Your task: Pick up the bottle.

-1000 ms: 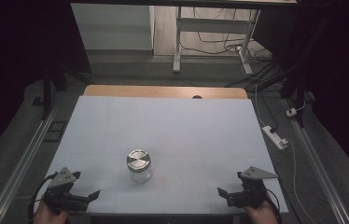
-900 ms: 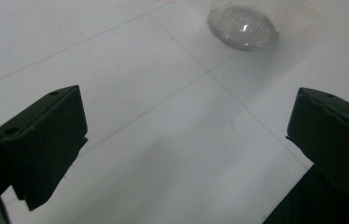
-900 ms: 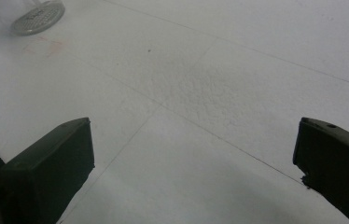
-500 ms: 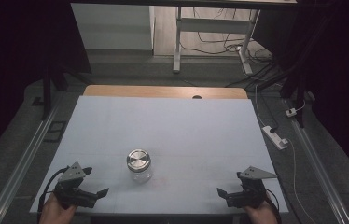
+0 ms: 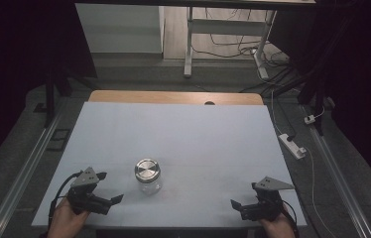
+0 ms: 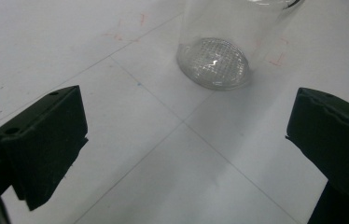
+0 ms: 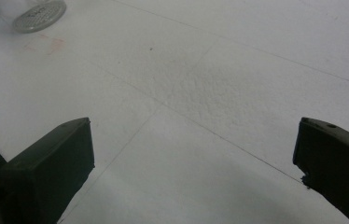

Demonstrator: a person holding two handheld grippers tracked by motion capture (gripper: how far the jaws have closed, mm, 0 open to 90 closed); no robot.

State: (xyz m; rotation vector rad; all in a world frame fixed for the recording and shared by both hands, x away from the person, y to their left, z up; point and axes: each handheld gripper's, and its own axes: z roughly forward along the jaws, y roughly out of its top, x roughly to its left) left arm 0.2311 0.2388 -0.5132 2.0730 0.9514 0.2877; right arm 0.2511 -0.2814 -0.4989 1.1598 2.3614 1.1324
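- Near the front edge of the white worktop (image 5: 183,134) stands a clear glass jar with a round silver metal lid (image 5: 148,175), upright, long axis vertical.
- Left tongs (image 5: 108,187) sit just beside it, spread wide and empty, jar dead ahead.
- Right tongs (image 5: 243,203) are well apart from it, also released.
- No readable label or writing, just faint red marks on the worktop.

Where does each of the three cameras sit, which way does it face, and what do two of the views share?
High view: above the person's side, looking forward and down on the table; both hands, left tool and right tool show.
Left gripper view: rides the left tool, looking between its open jaws at the glass jar.
Right gripper view: rides the right tool, looking across the white tabletop between open jaws.
Shared: the jar's base shows in both gripper views.
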